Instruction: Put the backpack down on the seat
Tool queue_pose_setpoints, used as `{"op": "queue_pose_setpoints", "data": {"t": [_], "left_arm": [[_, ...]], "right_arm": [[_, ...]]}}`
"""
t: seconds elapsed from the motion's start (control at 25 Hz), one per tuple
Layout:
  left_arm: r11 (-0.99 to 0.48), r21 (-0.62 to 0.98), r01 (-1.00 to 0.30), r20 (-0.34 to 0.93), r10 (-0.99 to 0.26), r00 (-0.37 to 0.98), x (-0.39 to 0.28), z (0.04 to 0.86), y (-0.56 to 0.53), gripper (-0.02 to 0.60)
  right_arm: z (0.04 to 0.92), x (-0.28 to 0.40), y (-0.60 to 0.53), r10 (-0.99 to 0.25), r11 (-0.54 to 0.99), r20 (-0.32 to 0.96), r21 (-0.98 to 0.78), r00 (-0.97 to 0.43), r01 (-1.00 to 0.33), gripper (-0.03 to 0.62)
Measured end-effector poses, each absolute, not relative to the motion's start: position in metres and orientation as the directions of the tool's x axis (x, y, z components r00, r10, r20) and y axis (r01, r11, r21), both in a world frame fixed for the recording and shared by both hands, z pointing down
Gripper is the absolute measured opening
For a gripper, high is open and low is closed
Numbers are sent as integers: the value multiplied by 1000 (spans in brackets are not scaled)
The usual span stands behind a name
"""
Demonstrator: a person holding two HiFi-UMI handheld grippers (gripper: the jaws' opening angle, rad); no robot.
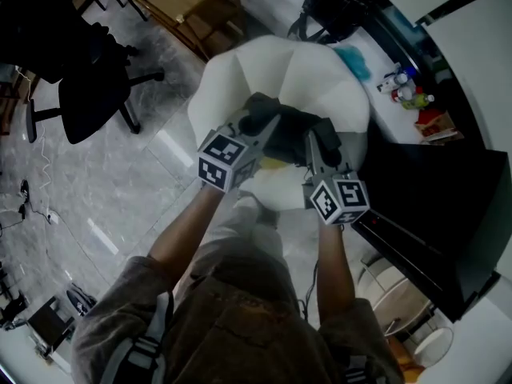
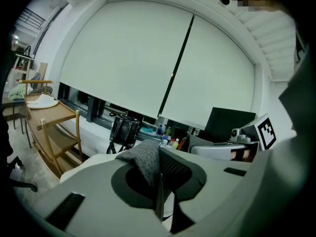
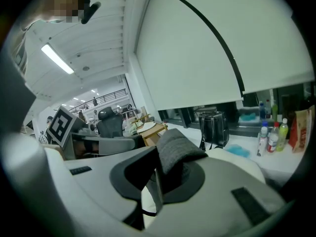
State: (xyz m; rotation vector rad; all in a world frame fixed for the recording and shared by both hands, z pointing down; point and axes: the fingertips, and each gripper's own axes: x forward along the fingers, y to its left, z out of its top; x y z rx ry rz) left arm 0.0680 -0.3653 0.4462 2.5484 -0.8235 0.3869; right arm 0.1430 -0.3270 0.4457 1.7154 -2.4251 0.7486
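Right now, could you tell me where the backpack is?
In the head view the backpack is mid-frame over the white seat, gripped on its left by the left gripper and on its right by the right gripper.

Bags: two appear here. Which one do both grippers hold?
The grey backpack, pinched by the left gripper and the right gripper over the white seat; the black bag stands apart, untouched.

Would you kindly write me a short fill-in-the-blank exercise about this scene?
The left tool and the right tool are each shut on a grey ____ of the backpack.
The seat beneath the backpack is coloured ____.
On the counter beyond the seat stands a ____ handbag.
Missing words: strap, white, black.
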Motion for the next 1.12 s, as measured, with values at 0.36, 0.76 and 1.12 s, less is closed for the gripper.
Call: {"op": "queue_pose_setpoints", "data": {"t": [0.36, 0.76, 1.12], "left_arm": [[-726, 324, -607, 386, -484, 785, 76, 477, -400, 32], [-757, 308, -576, 343, -476, 810, 87, 492, -417, 32], [-746, 291, -598, 307, -519, 797, 98, 513, -427, 32]], "right_arm": [[478, 151, -362, -870, 227, 343, -360, -355, -905, 35], [495, 161, -390, -898, 204, 301, -361, -321, -910, 34], [524, 162, -394, -898, 200, 313, -335, -309, -921, 32]]}}
